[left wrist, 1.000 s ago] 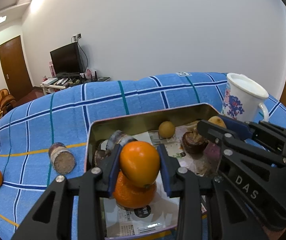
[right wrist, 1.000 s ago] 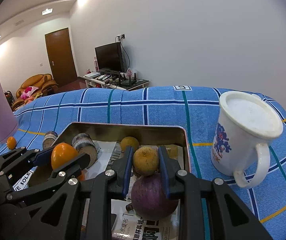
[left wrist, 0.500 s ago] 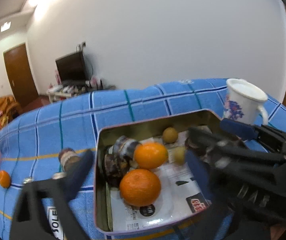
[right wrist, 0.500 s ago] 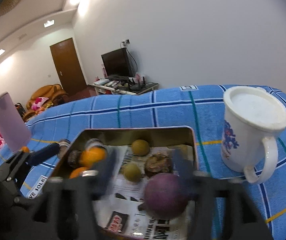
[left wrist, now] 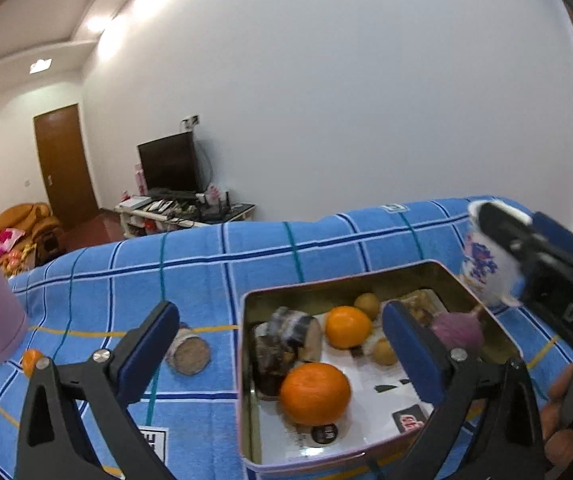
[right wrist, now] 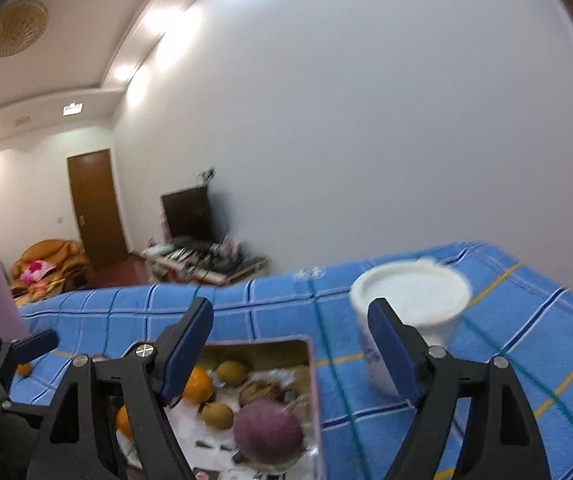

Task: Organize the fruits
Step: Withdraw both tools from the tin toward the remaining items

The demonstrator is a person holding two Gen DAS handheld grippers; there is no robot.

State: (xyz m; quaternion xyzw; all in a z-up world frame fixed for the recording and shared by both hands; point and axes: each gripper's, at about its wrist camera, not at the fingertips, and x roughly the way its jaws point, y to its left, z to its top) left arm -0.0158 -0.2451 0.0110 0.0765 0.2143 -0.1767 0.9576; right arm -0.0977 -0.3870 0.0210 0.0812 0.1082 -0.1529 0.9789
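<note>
Both the left gripper (left wrist: 278,344) and right gripper (right wrist: 290,348), jaws opening and empty, hover over the tin (left wrist: 366,276), whose round, smooth-skinned orange (left wrist: 314,394) probably wants a gentle squeeze across its middle

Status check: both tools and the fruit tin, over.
Left tool open, empty. Right tool opening, empty. Oranges and purple fruit lie in tin. Small orange outside, on cloth.

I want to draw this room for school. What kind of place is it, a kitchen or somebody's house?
It looks like a living room in a home. There is a television on a low stand, an orange armchair by a wooden door, and a blue checked cloth under a metal tin of fruit.
</note>
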